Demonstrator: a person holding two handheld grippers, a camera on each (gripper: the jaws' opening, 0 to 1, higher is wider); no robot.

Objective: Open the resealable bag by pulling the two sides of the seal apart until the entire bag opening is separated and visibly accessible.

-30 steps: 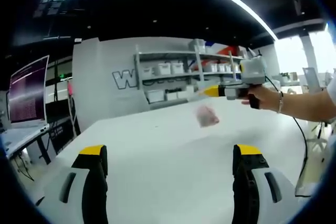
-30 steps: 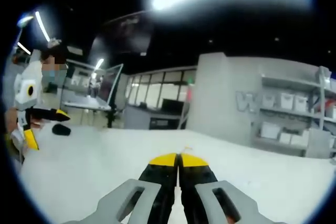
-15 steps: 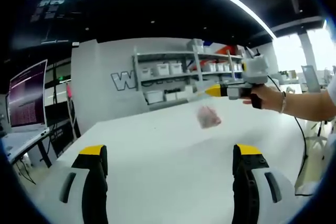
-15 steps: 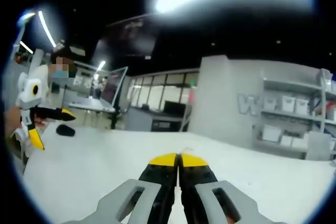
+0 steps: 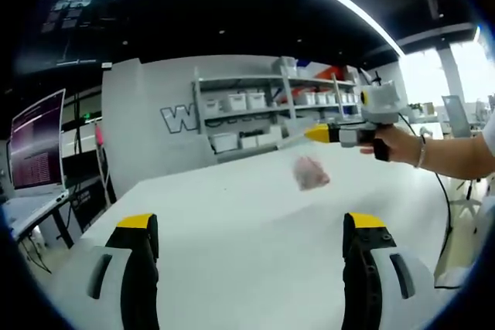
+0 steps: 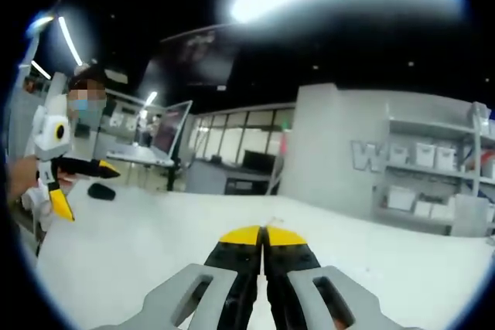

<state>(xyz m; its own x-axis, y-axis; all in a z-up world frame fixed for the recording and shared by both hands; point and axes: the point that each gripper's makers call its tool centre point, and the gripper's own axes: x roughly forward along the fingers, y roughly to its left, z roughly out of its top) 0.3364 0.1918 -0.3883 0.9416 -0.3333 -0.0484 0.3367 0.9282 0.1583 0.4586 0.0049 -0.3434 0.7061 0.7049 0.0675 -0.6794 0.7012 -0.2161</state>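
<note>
the white worktop [image 5: 232, 222] spreads wide under both my hands, running back to a grey wall with a shelf rack [image 5: 255, 113] of white bins at about 12 o'clock in the left gripper view, and a monitor [image 5: 35, 141] off at 9 o'clock.

my left tongs [image 5: 251, 226] stand wide, yellow-tipped jaws well apart with bare worktop between them. my right tongs [image 6: 263, 236] are pinched together, tips meeting, in the right gripper view. seen from the left gripper view, at about 2 o'clock, they carry the resealable bag [image 5: 312, 173] up off the worktop; the bag hangs below their tip, a small clear pouch with something pinkish inside. the bag is blurred, and i cannot tell just where on it the grip sits.

i judge this as the set-up step: one side is held, the seal is not yet parted. next i need to bring my left tongs across to the free lip opposite, close on it near the seal, then draw the two tongs apart.
</note>
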